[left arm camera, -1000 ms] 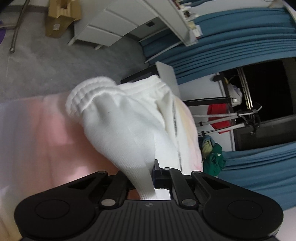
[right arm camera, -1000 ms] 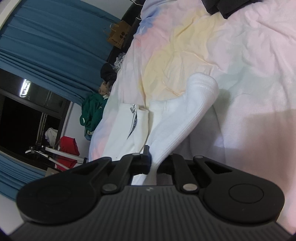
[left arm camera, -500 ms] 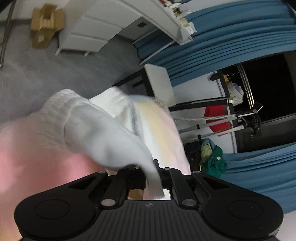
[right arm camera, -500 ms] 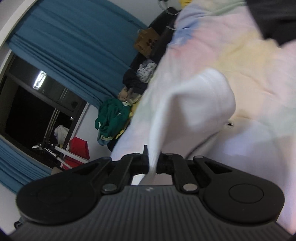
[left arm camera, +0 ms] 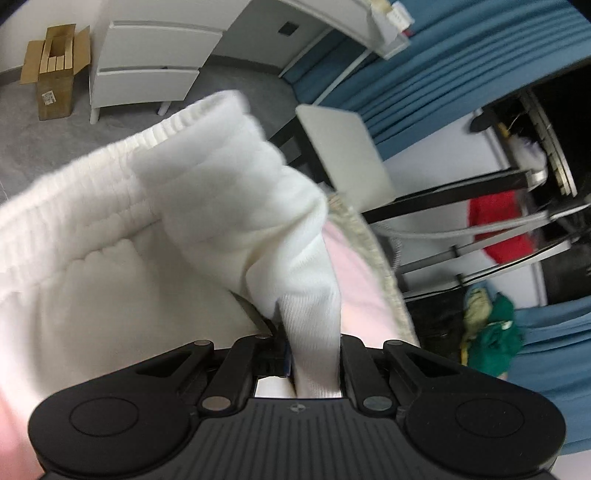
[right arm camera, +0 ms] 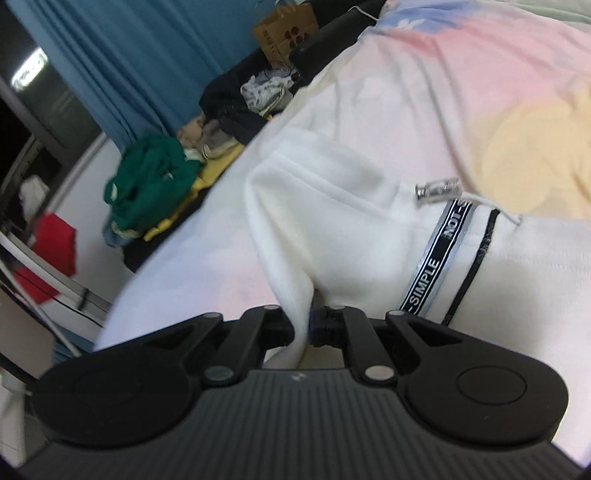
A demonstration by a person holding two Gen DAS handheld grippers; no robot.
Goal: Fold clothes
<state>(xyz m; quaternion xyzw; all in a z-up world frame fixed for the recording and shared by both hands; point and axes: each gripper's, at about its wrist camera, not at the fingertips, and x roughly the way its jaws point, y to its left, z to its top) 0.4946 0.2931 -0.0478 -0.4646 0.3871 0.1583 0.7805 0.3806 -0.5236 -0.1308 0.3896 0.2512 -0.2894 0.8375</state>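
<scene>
I had both tongs clamped on the white garment (left arm camera: 207, 206) — left gripper (left arm camera: 314, 354) pinching a ribbed fold, right gripper (right arm camera: 308, 325) pinching a thin edge — as it draped over the pastel bedspread (right arm camera: 480, 74).

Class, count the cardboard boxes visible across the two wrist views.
2: an open cardboard box on the grey floor beside the white drawers, and a printed brown box by the blue curtain. Others may be hidden.
</scene>
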